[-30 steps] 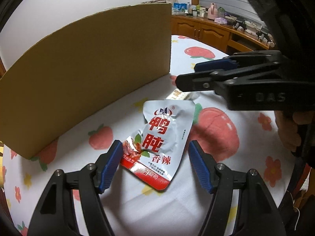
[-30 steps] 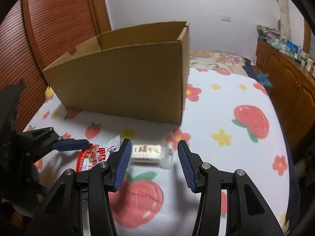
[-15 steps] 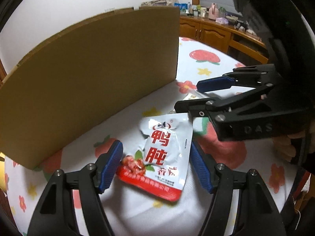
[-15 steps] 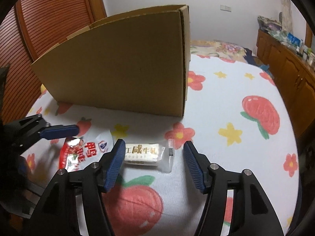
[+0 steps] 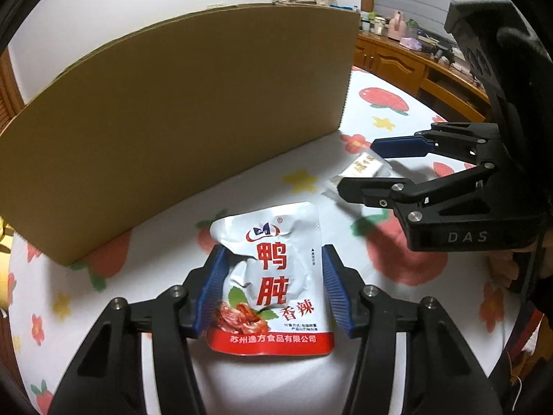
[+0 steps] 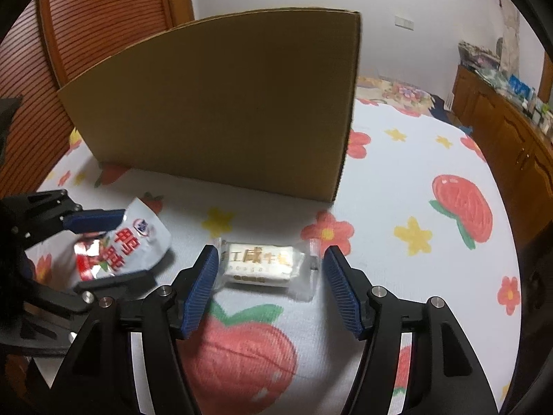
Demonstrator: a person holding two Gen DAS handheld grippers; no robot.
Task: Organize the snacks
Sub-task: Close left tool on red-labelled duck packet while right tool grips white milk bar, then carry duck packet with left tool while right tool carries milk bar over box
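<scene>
Straddling a silver foil snack pouch with red Chinese lettering and a red bottom band (image 5: 276,283), the left gripper (image 5: 271,290) has just been closing; its blue ribbed pads (image 5: 211,290) now press the pouch's two side edges, and the left edge is crumpled inward. The pouch lies on a white bedsheet printed with strawberries, red flowers and yellow stars (image 5: 387,259), in front of the long brown wall of a cardboard box (image 5: 193,110).

To the right, the right gripper (image 6: 269,283) has just been widening a little. Its jaws stand half apart around a small cream nougat bar in a clear wrapper (image 6: 264,264); the left pad (image 6: 200,290) lies just beside the wrapper's end, while the right pad is clear of it, so the bar rests free on the sheet near the box's front corner. A wooden cabinet (image 6: 518,145) lines the far right wall.
</scene>
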